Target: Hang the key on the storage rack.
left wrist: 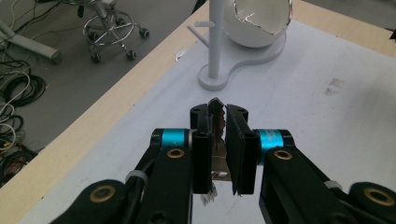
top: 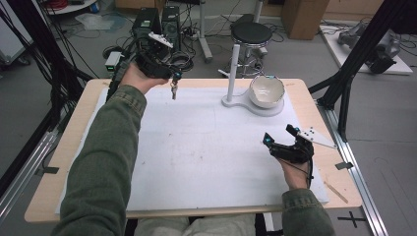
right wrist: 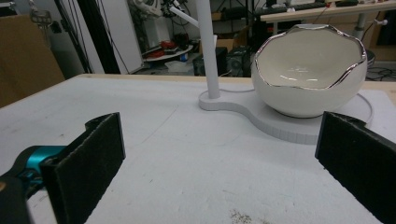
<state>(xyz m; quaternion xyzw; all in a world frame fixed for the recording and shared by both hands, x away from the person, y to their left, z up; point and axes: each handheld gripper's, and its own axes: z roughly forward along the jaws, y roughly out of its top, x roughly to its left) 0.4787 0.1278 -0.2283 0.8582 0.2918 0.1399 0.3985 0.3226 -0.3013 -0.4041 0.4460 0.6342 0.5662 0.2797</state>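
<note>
My left gripper (top: 172, 77) is raised over the far left of the white mat (top: 196, 147), shut on a small bunch of keys (top: 173, 90) that dangles below it. The left gripper view looks down at its jaws (left wrist: 223, 112) pinching the metal key (left wrist: 218, 164). A white stand (top: 235, 102) with an upright post (top: 233, 66) and a side peg sits at the far edge. On its base rests a white eggshell-shaped bowl (top: 267, 91) with a silver rim (right wrist: 310, 70). My right gripper (top: 279, 134) stands open near the mat's right side (right wrist: 229, 158), facing the bowl, with nothing between its pads.
The wooden table (top: 74, 147) carries the mat. Beyond its far edge stand a black stool (top: 251, 33), computer towers (top: 157, 22) and floor cables. Black frame struts (top: 344, 93) rise at the right.
</note>
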